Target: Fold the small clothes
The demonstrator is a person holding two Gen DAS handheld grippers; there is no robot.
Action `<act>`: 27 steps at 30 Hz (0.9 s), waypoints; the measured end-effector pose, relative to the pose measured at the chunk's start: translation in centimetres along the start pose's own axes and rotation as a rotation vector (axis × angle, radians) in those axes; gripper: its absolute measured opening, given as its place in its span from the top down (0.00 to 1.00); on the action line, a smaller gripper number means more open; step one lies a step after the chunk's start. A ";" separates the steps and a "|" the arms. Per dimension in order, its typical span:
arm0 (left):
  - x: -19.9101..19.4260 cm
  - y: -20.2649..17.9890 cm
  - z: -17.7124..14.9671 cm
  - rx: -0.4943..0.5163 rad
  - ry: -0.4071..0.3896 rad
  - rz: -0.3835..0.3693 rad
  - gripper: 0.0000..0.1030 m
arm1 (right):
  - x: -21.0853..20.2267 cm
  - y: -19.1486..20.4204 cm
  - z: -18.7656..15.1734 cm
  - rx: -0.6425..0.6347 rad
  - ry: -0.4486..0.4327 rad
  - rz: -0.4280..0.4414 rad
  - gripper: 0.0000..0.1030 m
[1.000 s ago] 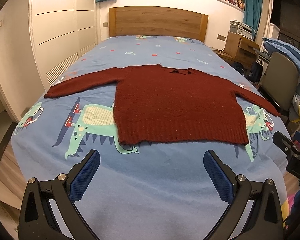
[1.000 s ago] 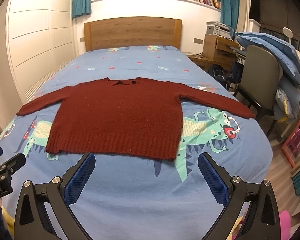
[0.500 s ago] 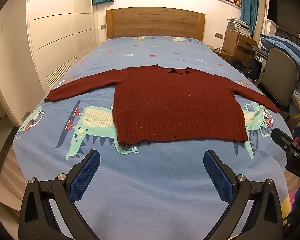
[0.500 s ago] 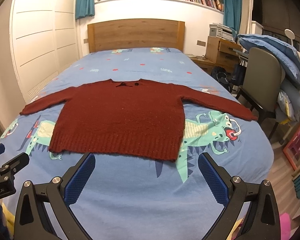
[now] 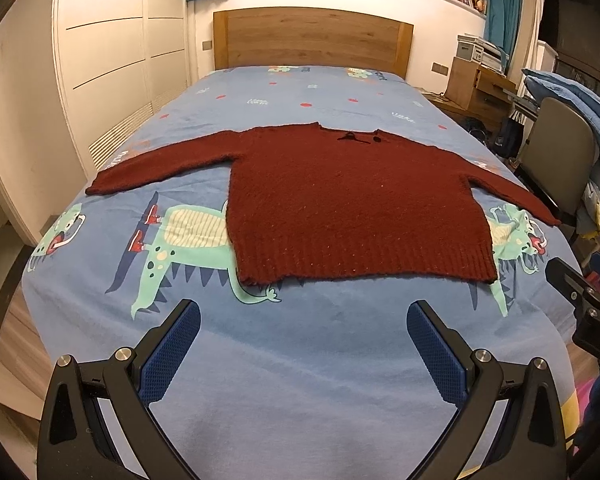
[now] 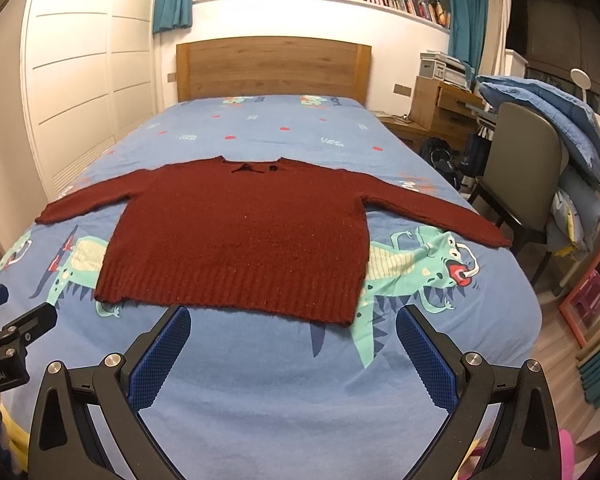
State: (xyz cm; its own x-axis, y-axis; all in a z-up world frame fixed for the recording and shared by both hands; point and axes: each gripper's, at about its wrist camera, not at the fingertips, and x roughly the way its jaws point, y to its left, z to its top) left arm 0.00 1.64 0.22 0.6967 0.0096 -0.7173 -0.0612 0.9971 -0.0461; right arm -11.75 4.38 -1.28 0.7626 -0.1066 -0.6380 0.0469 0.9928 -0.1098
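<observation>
Blue textured pads line both of our tools: the left gripper and the right gripper each stand with jaws spread wide and nothing between them, hovering over bare bedsheet near the foot of the bed. Just beyond lies the dark red knitted sweater, flat on the dinosaur-print sheet, ribbed hem nearest us, both sleeves stretched out to the sides, collar toward the wooden headboard. Nothing is folded yet, so we judge the step in hand to be the approach for a first fold. To do it well, we should come in low, pinch only the knit and not the sheet beneath, and take matching points on either side so the fold lands straight. A chair stands beside the bed on the right.
</observation>
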 end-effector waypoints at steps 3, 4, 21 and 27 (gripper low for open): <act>0.2 -0.2 -0.1 0.004 0.017 0.004 0.01 | -0.1 -0.2 -0.1 0.008 -0.009 0.005 0.00; 0.2 -0.3 -0.1 0.004 0.016 0.004 0.01 | -0.1 -0.2 -0.2 0.006 -0.007 0.004 0.00; 1.0 -0.2 0.1 0.005 0.063 0.012 0.01 | 0.3 -0.3 -0.1 0.004 0.001 0.015 0.00; 0.9 0.0 0.3 -0.009 0.061 0.013 0.01 | 0.4 -0.5 0.0 0.009 0.004 0.017 0.00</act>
State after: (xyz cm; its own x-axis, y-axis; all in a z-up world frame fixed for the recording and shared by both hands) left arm 0.85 1.69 -0.20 0.6506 0.0180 -0.7592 -0.0767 0.9962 -0.0421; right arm -11.47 3.85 -1.50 0.7610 -0.0899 -0.6425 0.0400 0.9950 -0.0918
